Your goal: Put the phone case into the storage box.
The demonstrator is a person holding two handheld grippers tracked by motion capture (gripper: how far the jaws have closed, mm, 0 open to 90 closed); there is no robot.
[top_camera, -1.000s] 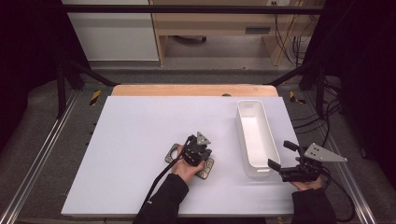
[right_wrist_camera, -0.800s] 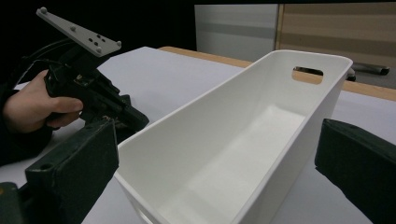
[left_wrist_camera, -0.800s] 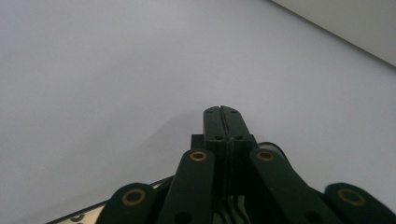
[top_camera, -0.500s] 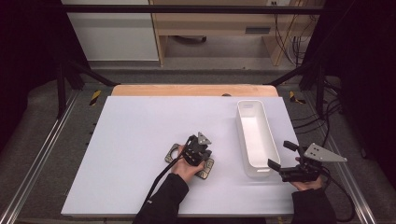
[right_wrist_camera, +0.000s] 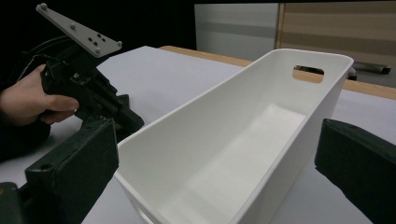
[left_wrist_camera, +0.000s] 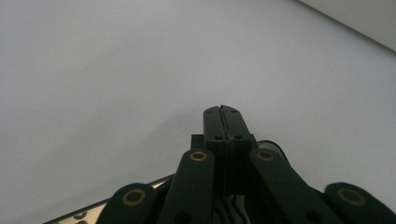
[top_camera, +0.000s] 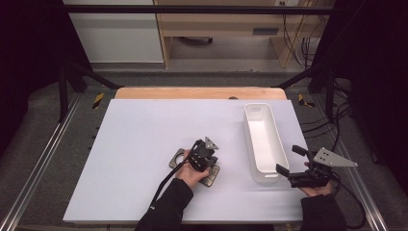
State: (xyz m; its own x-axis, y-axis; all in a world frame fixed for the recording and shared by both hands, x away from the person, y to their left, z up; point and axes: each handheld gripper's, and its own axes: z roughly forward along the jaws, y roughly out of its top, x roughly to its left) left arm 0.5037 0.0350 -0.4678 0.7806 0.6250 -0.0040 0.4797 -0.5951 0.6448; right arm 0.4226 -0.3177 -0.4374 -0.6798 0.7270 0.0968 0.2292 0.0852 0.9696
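Both grippers at rest on the white table [top_camera: 134, 144], bin between the wide right jaws.

Left gripper [top_camera: 201, 155] pressed down onto a flat metal piece [top_camera: 210, 176] near the table's middle, jaws closed tight together, nothing seen between them. Right gripper [top_camera: 292, 162] spread wide, level, aimed at the near end of the empty white bin [top_camera: 262, 139] at the table's right side, pads apart from its walls.

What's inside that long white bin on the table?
Nothing that shows: the white bin has a bare floor and walls, with a handle slot in its far end. The right gripper view looks straight into it; its near corners are cut off by the picture's edge.
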